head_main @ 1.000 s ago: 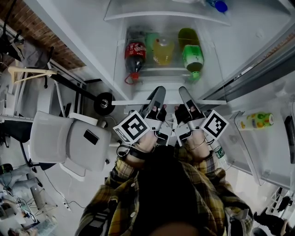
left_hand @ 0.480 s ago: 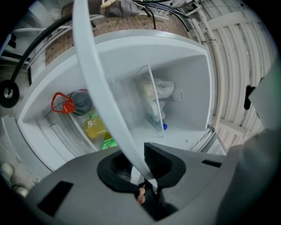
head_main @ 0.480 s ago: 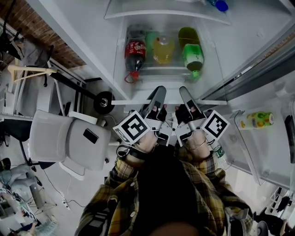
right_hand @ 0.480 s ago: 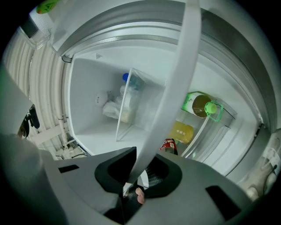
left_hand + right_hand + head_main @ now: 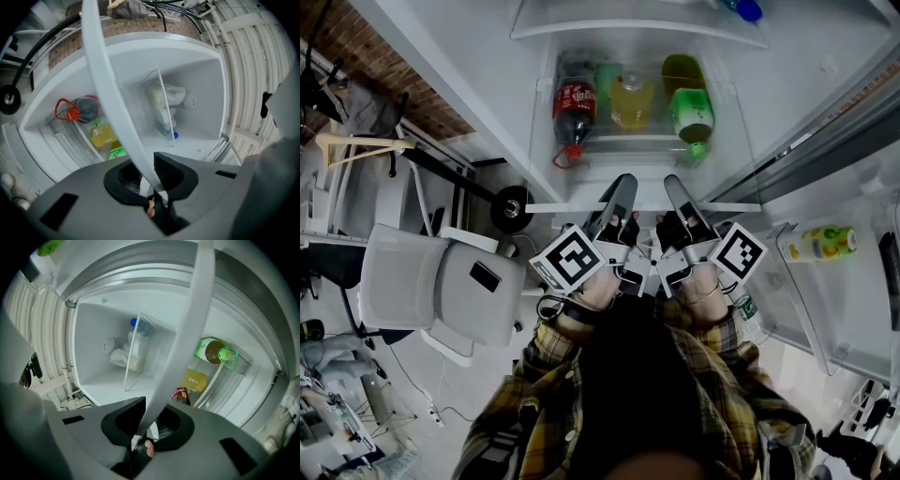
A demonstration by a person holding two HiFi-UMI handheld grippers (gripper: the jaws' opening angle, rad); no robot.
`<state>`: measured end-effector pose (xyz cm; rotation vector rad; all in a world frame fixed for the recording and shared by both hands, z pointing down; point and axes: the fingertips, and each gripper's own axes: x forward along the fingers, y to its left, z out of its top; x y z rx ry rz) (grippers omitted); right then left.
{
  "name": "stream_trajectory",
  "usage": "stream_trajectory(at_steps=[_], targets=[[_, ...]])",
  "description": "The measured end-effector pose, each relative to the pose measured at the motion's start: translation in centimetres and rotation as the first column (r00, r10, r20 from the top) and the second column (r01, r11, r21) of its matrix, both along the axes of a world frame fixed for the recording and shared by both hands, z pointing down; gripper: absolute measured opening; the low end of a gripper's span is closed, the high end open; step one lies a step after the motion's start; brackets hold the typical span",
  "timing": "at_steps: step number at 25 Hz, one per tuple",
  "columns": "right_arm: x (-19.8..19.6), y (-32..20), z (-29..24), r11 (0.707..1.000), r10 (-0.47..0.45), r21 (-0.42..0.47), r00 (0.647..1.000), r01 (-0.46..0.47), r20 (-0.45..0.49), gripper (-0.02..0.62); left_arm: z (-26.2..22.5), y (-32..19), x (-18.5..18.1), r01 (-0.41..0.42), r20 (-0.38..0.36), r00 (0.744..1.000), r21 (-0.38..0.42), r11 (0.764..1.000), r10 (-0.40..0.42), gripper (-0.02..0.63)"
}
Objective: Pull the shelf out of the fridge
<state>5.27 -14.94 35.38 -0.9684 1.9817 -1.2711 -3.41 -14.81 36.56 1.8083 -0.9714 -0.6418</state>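
Left gripper (image 5: 622, 192): jaws nearly together, pinching the white front rail of the shelf (image 5: 553, 208). Left gripper view confirms it: the rail (image 5: 112, 79) runs down between the black pads and is clamped there.
Right gripper (image 5: 675, 189): same state, jaws narrowed onto the same rail just beside the left one. In the right gripper view the rail (image 5: 187, 329) passes between its pads.
Both grippers are level and point into the open fridge (image 5: 487, 103).

Shelf position: front edge at the fridge mouth, spanning wall to wall, above the bottle bin.

Count:
- grippers: 2, both on the rail
- bottles in the bin under the shelf: 3, namely a cola bottle (image 5: 574, 108), a yellow bottle (image 5: 633, 101) and a green-capped bottle (image 5: 692, 117); a further green shape behind them cannot be made out
- door bottle (image 5: 818, 246): 1, lying in the door rack at right

Surroundings: white chair (image 5: 441, 286) on the floor left of the person, near a black wheel (image 5: 511, 208). A clear upper shelf (image 5: 581, 28) sits higher in the fridge.
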Motion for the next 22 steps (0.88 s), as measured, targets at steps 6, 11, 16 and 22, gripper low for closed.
stream_trajectory(at_steps=[6, 11, 16, 22], targets=[[0.0, 0.0, 0.0, 1.000, -0.003, -0.009, 1.000, 0.003, 0.007, 0.057, -0.6, -0.1, 0.3, -0.009, -0.027, 1.000, 0.026, 1.000, 0.010, 0.061], [0.0, 0.0, 0.0, 1.000, -0.004, -0.012, 1.000, 0.004, 0.015, 0.057, -0.8, -0.1, 0.3, -0.011, -0.032, 0.999, 0.031, 0.999, 0.012, 0.061], [0.0, 0.0, 0.1, 1.000, -0.005, -0.016, 1.000, 0.005, 0.023, 0.057, -0.7, -0.1, 0.3, -0.009, -0.025, 1.000, 0.025, 1.000, 0.010, 0.061], [0.1, -0.1, 0.0, 1.000, -0.004, -0.016, 1.000, 0.004, 0.026, 0.057, -1.0, -0.2, 0.5, -0.012, -0.043, 0.999, 0.039, 0.999, 0.014, 0.060]])
